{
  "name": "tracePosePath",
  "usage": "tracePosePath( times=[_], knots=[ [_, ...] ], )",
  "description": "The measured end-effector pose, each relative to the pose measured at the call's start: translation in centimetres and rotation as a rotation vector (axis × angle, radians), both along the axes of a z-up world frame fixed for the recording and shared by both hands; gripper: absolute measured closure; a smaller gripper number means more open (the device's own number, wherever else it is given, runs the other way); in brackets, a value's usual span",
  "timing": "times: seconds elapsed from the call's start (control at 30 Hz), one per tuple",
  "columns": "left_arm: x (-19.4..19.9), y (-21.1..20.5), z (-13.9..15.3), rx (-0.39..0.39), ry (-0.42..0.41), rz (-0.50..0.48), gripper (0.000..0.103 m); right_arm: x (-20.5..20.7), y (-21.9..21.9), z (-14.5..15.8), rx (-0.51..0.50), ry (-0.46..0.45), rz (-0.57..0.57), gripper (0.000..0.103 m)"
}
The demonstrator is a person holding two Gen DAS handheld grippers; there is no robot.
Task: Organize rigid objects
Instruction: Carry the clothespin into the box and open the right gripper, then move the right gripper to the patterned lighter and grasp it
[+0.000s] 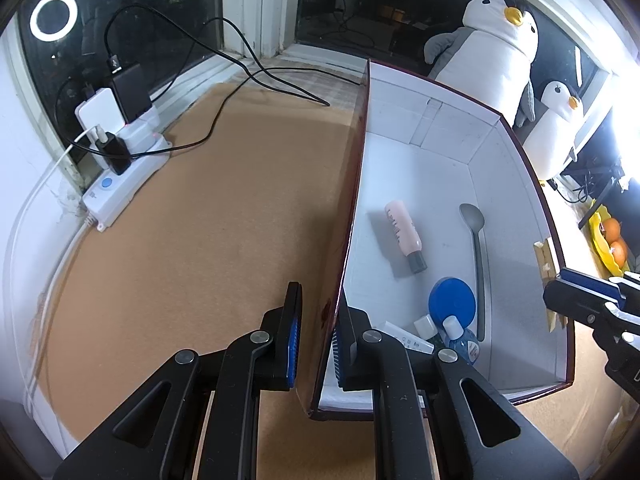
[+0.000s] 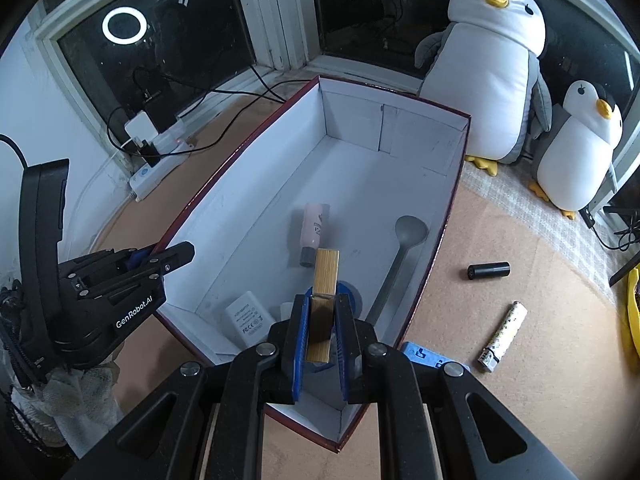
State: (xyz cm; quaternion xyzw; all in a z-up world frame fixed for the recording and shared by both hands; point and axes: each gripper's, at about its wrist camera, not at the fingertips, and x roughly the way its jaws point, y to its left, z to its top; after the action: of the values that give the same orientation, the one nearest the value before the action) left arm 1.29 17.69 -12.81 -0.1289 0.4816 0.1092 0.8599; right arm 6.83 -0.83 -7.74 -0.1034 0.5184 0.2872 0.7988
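Observation:
A wooden clothespin is clamped between the blue pads of my right gripper, which is shut on it and hangs over the near end of the white-lined box. My left gripper is shut on the box's left wall; in the right wrist view the left gripper pinches that rim. Inside the box lie a pink bottle, a grey spoon, a blue lid, a small blue-liquid bottle and a white charger. From the left wrist view, the right gripper and clothespin sit at the box's right rim.
On the brown mat right of the box lie a black cylinder, a patterned lighter and a blue item. A power strip with cables sits left by the window. Two plush penguins stand behind. A yellow bowl of oranges is far right.

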Motion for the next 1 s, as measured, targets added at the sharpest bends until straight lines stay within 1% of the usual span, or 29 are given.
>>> tracePosePath(
  times=[0.13,0.2,0.23,0.27,0.43,0.57,0.8,1.0],
  knots=[
    [0.1,-0.1,0.0,0.003,0.002,0.000,0.091,-0.1,0.2,0.1,0.001,-0.010,0.007,0.090],
    [0.0,-0.1,0.0,0.003,0.003,0.000,0.091,0.0,0.1,0.2,0.010,-0.009,0.008,0.081],
    [0.0,-0.1,0.0,0.004,0.003,0.001,0.091,-0.1,0.1,0.3,0.017,-0.015,0.011,0.073],
    [0.1,-0.1,0.0,0.005,0.004,0.001,0.091,-0.1,0.1,0.4,0.019,-0.020,0.012,0.068],
    [0.2,-0.2,-0.1,0.010,0.009,0.003,0.091,-0.1,0.1,0.8,0.036,-0.024,0.021,0.066],
    [0.3,-0.2,0.0,0.013,0.013,0.003,0.091,0.0,-0.3,1.2,0.056,-0.029,0.015,0.061],
    [0.5,-0.3,0.0,0.021,0.017,0.002,0.091,0.8,-2.1,2.0,0.087,-0.038,-0.022,0.061],
    [0.9,-0.6,0.1,0.032,0.028,-0.001,0.091,2.0,-4.4,2.2,0.104,-0.042,-0.074,0.061]
  ],
)
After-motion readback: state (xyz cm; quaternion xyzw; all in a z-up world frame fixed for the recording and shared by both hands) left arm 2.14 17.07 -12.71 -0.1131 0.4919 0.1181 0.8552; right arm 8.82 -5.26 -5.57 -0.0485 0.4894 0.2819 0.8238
